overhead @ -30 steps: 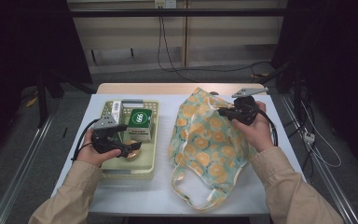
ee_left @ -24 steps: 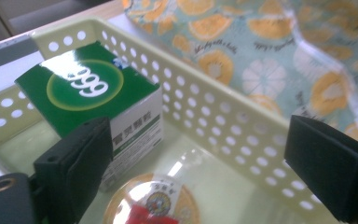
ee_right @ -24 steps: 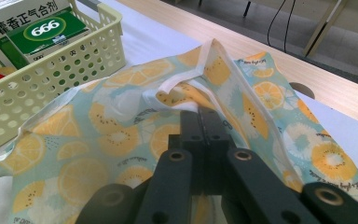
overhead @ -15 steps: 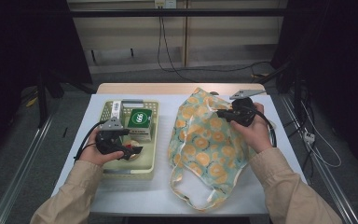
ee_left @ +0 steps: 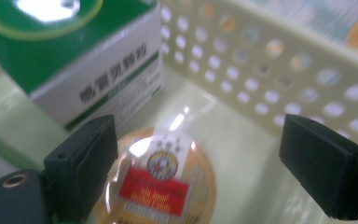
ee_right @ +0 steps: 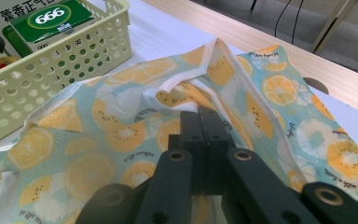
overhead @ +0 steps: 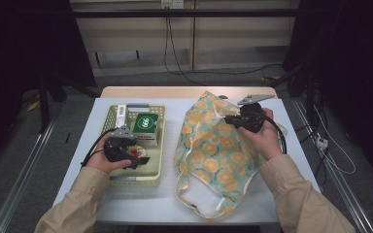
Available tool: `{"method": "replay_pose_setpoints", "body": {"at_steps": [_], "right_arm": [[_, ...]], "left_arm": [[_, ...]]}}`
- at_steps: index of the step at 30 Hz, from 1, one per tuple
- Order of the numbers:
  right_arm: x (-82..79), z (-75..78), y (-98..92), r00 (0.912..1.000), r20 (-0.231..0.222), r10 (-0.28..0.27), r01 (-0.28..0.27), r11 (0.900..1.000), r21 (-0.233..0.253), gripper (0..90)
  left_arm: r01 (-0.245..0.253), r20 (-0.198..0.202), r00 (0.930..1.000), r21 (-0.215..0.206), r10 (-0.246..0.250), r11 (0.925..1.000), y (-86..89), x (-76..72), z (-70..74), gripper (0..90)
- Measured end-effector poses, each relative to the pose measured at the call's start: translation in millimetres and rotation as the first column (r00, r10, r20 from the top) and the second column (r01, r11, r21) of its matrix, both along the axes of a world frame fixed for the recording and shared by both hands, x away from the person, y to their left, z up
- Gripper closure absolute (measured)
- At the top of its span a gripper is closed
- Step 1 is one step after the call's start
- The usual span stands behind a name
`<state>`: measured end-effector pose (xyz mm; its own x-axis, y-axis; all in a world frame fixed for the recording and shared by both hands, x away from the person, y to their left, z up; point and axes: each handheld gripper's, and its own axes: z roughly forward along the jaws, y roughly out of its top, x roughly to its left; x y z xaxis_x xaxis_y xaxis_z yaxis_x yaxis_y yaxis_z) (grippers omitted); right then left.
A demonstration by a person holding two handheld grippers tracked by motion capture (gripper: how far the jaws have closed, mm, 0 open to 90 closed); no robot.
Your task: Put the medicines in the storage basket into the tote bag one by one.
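A pale yellow perforated basket (overhead: 158,151) sits on the left of the table and holds a green-and-white box (overhead: 146,124) and a round tin with a red label (overhead: 135,154). My left gripper (overhead: 143,159) is down inside the basket. In the left gripper view it (ee_left: 198,154) stands open with the tin (ee_left: 161,186) low between its jaws, the box (ee_left: 74,51) just beyond. A lemon-print fabric bag (overhead: 213,150) lies to the right of the basket. My right gripper (overhead: 227,119) is shut on the bag's white-trimmed rim (ee_right: 193,91), holding it slightly raised.
A narrow white box (overhead: 121,114) stands at the basket's far left corner. The bag's handle loops (overhead: 199,206) reach the table's near edge. The basket wall (ee_left: 261,79) is close on the left gripper's right side. White tabletop (overhead: 141,204) lies in front.
My left gripper has shifted slightly toward the basket's near end, over the round tin. My right gripper has stayed shut on the bag's rim, hardly moving.
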<state>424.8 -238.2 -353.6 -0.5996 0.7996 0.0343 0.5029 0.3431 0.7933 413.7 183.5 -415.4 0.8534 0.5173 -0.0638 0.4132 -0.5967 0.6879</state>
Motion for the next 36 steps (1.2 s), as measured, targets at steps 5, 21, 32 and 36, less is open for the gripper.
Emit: {"method": "replay_pose_setpoints", "body": {"at_steps": [5, 21, 32, 36], "right_arm": [[0.0, 0.1, 1.8, 1.0, 0.0, 0.003, -0.003, 1.0, -0.002, 90.0], [0.8, 0.8, 1.2, 1.0, 0.001, 0.0, 0.0, 1.0, 0.0, 90.0], [0.2, 1.1, 0.2, 1.0, -0.004, 0.004, -0.004, 1.0, 0.004, 90.0], [0.2, 1.1, 1.7, 1.0, -0.003, 0.003, -0.003, 1.0, 0.001, 90.0]], "left_arm": [[0.012, 0.024, 0.9996, 0.034, -0.013, 0.9994, -5.3, 0.3, -3.0, 11.2], [0.023, 0.014, 0.9996, 0.072, -0.024, 0.9971, -14.9, 0.3, -9.3, 10.6], [-0.018, 0.044, 0.999, 0.157, 0.011, 0.9875, -8.1, 1.5, -12.3, 9.7], [-0.019, 0.06, 0.9982, 0.162, 0.01, 0.9866, -10.8, 0.9, -13.7, 8.2]]}}
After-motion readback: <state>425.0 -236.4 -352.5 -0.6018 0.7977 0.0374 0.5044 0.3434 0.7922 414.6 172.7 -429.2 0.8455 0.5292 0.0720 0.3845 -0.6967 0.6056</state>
